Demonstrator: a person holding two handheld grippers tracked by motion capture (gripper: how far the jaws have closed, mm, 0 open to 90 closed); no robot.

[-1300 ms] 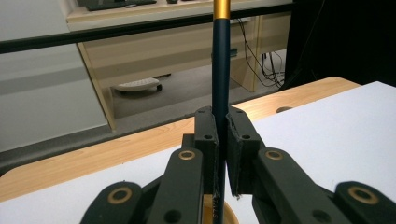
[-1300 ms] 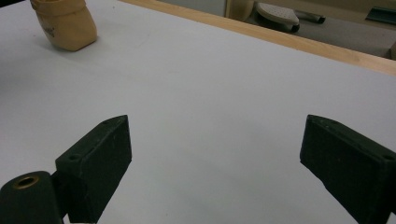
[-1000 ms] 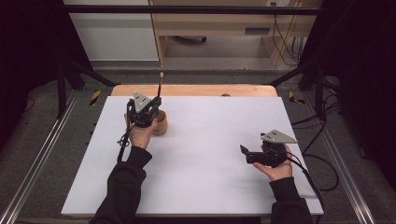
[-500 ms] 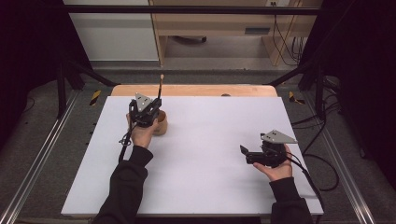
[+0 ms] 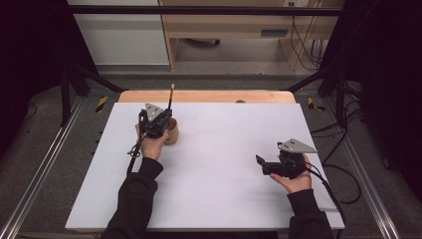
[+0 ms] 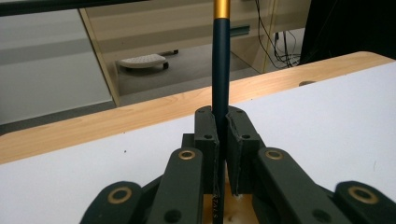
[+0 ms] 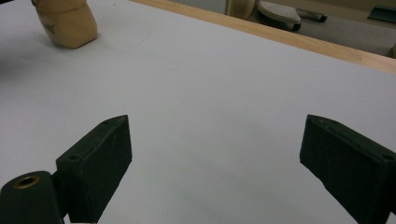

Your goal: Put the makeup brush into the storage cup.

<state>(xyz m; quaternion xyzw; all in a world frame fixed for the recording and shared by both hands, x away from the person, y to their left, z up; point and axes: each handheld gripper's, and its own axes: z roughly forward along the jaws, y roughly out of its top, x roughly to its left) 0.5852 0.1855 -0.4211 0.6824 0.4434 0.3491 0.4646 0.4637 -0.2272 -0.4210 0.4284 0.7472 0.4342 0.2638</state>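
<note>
My left hand-held gripper (image 6: 223,154) is black with brass-coloured rivets, and the brush handle (image 6: 220,70) between its jaws is dark navy with a gold band near the top. The wooden cup (image 5: 171,132) beside it is pale tan. My right hand-held gripper (image 7: 215,172) is matte black too. The table (image 5: 224,149) is plain white, edged in light wood at the far side. My sleeves (image 5: 132,199) are black.

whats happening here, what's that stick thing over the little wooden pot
A person works at a white table with a gripper in each hand. The left gripper has its jaws shut on a dark brush handle with a gold band, held upright right over a small wooden cup at the far left. The right gripper rests near the table's right edge, jaws wide open with nothing between them.
</note>
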